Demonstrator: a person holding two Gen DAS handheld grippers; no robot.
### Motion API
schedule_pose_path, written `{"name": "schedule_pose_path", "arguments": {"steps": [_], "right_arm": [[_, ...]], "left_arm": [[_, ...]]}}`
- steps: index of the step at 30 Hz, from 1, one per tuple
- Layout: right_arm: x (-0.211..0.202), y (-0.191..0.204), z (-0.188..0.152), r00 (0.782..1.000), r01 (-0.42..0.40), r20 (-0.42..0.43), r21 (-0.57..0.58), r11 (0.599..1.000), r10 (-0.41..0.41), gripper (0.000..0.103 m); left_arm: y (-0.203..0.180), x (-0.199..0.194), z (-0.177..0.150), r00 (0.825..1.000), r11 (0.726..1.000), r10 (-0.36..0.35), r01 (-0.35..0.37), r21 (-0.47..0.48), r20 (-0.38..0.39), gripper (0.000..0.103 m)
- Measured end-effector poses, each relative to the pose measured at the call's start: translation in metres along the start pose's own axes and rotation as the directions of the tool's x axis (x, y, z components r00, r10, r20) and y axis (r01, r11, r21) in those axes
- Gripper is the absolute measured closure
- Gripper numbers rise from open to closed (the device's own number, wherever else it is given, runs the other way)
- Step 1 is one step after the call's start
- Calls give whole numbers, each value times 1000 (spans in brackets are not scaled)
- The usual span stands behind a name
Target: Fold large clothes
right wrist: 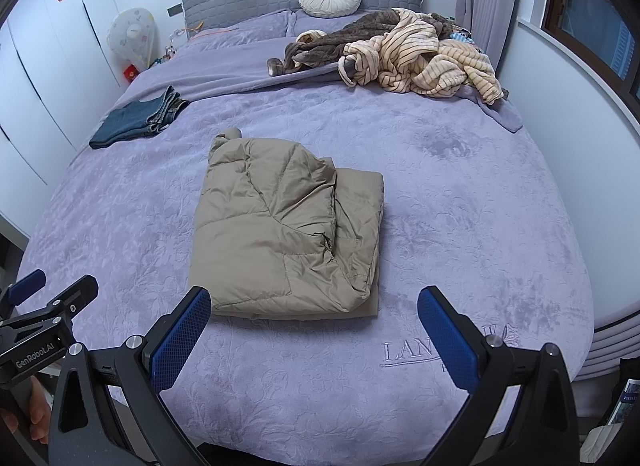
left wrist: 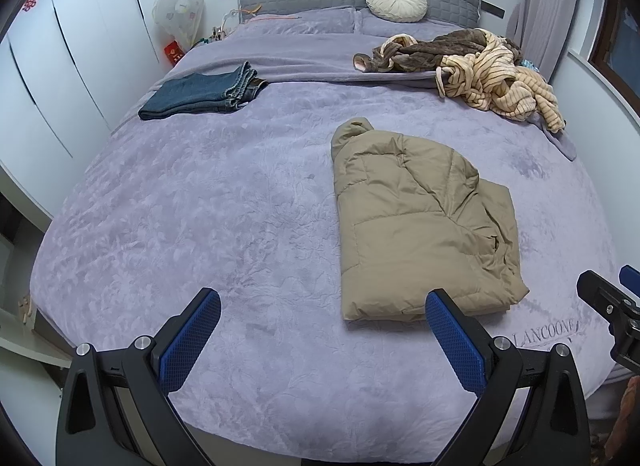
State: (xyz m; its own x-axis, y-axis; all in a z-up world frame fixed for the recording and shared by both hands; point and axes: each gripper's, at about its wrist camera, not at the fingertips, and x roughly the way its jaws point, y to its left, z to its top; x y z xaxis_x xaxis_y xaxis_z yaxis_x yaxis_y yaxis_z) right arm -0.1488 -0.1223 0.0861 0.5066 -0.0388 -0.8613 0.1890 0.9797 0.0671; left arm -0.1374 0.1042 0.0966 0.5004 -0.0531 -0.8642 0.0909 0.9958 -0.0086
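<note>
I've got the tan quilted puffer jacket lying folded in a bundle mid-bed on the lavender plush bedspread. Both tools hover at the foot edge — left gripper and right gripper, jaws spread wide, holding nothing. Folded blue jeans sit far left, a striped cream robe pile by the headboard.

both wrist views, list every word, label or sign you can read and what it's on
"LANCOONE": embroidered on the purple bedspread, near its foot edge; in the right wrist view the right gripper hides part of it.
"GenRobot.AI": printed on the left gripper, seen from the right wrist view.
Red paper signs on the wardrobe doors: decorative characters, too blurred to read.
Red packet by the fan: markings too small to read.
</note>
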Motion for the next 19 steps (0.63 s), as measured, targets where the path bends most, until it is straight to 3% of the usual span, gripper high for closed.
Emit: {"name": "schedule_pose_path", "arguments": {"steps": [19], "right_arm": [[1, -3, -1, 1000, 1, -6, -1, 1000, -1, 0]], "left_arm": [[-8, 3, 4, 1000, 1000, -24, 24, 15, 3, 1]]}}
